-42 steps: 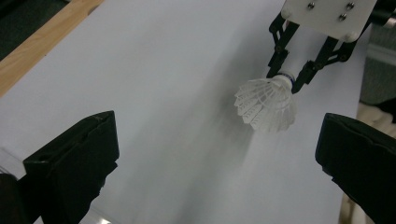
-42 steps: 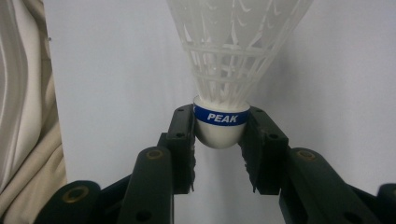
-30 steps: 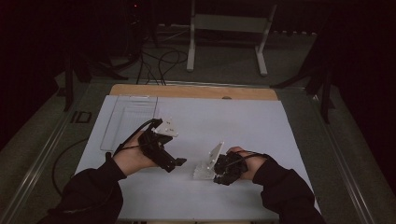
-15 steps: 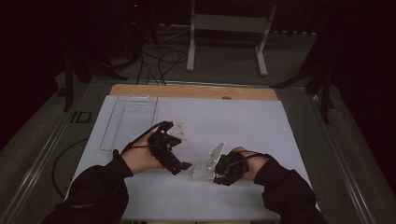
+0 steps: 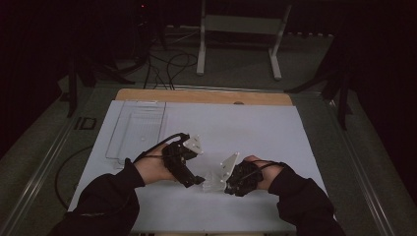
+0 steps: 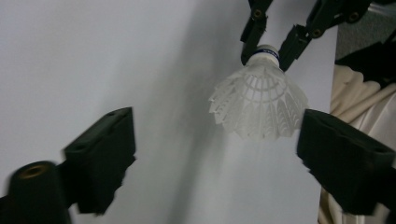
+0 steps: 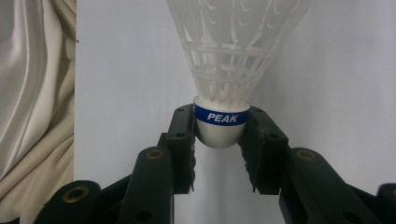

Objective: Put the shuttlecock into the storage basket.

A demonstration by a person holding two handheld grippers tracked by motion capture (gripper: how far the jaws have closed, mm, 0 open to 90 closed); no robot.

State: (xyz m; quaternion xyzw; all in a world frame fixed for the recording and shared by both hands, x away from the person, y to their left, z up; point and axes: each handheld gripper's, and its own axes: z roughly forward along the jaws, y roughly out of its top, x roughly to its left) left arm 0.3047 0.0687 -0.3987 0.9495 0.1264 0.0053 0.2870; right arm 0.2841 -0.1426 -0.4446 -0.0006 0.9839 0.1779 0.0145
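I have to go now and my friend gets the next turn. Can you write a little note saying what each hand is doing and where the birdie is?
Right tool: shut on the shuttlecock, pinching its white cork at the blue PEAK band.
Left tool: open, jaws spread wide on either side of the feather skirt, not touching it.
The clear tray sits at the white table's far left.
Done: shuttlecock picked up.
Left: probably a handover to the left tool.

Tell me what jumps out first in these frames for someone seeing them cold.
The white shuttlecock stands out: the right gripper is shut on its cork base, at the blue PEAK band, skirt pointing away. The left gripper faces it with jaws wide open, the skirt just ahead of them. In the high view both meet low on the white table sheet, with a clear tray at far left.
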